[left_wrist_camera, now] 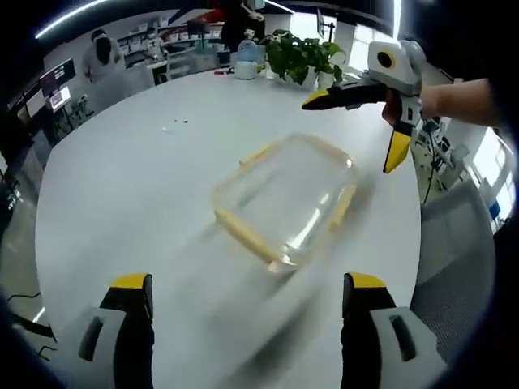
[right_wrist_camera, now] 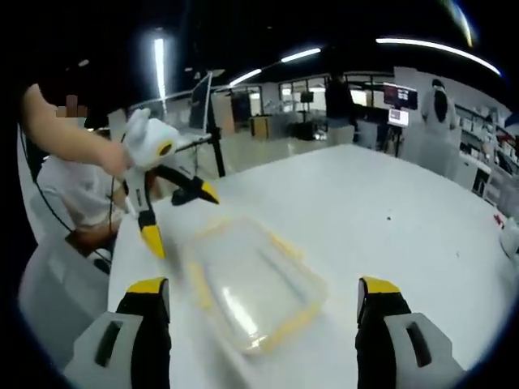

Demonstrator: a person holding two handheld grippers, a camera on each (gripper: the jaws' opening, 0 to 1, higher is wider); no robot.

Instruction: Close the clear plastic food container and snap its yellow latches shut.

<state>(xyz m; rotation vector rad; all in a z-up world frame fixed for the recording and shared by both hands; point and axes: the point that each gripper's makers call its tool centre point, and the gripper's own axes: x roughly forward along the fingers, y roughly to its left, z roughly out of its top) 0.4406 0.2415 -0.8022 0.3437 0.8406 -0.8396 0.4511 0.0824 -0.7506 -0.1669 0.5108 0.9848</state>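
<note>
So from my left gripper [left_wrist_camera: 247, 304] view, the clear food container [left_wrist_camera: 288, 198] is sitting on the big white table [left_wrist_camera: 122, 170], roughly dead ahead between my two jaws but a bit further out, not touching either one. It's smeared by motion blur, so I can't really tell if the lid is seated or how the yellow latches [left_wrist_camera: 243, 231] along its edges are sitting. My left jaws are spread wide with nothing between them.

The right gripper [left_wrist_camera: 369, 121] shows up on the far side of the container in that view, held in a hand [left_wrist_camera: 405, 101], hanging above the table with its yellow-tipped jaws splayed apart and nothing pinched.

In the right gripper [right_wrist_camera: 263, 304] view it's the same deal: jaws wide apart, container [right_wrist_camera: 255, 292] on the table [right_wrist_camera: 389, 219] just ahead between them, blurry again, latches [right_wrist_camera: 288, 328] visible as yellow strips on the rim. The left gripper [right_wrist_camera: 178, 215] hovers beyond the container's far corner, jaws apart.

Some potted plants [left_wrist_camera: 304, 57] sit at the far edge of the table.
</note>
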